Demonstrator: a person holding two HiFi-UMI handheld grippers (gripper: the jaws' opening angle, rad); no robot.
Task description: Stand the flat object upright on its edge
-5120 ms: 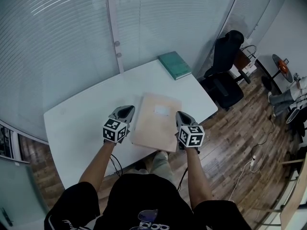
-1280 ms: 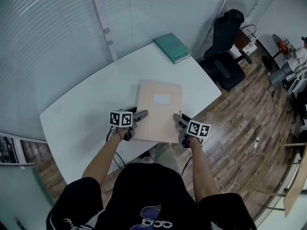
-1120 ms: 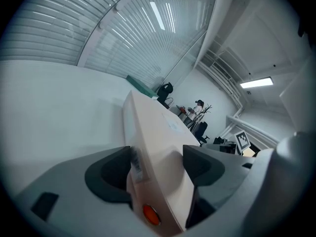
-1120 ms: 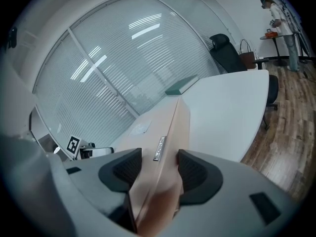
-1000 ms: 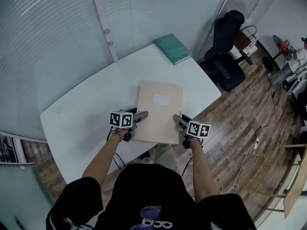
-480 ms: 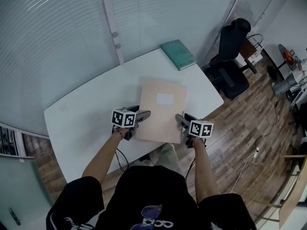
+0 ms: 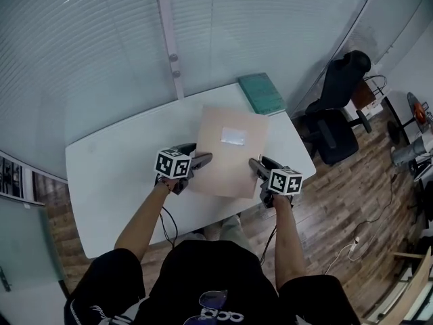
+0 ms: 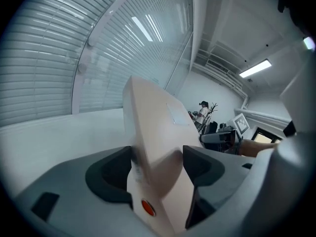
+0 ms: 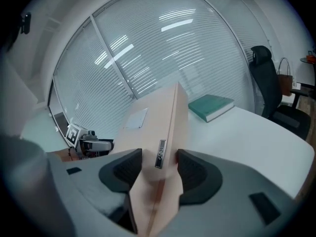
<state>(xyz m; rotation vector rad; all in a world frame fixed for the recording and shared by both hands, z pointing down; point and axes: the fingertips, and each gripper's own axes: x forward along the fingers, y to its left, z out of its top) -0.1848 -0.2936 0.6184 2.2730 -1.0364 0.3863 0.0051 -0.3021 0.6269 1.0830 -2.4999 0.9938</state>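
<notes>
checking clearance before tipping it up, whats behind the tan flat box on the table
A green book lies at the far corner of the table, apart from the tan flat box; beyond it, a glass wall with blinds. The tabletop under the box is covered and cannot be seen.

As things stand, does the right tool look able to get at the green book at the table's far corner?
Probably not yet: the right tool is shut on the edge of the beige folder, which the left tool grips too. Otherwise only open tabletop separates it from the green book.
</notes>
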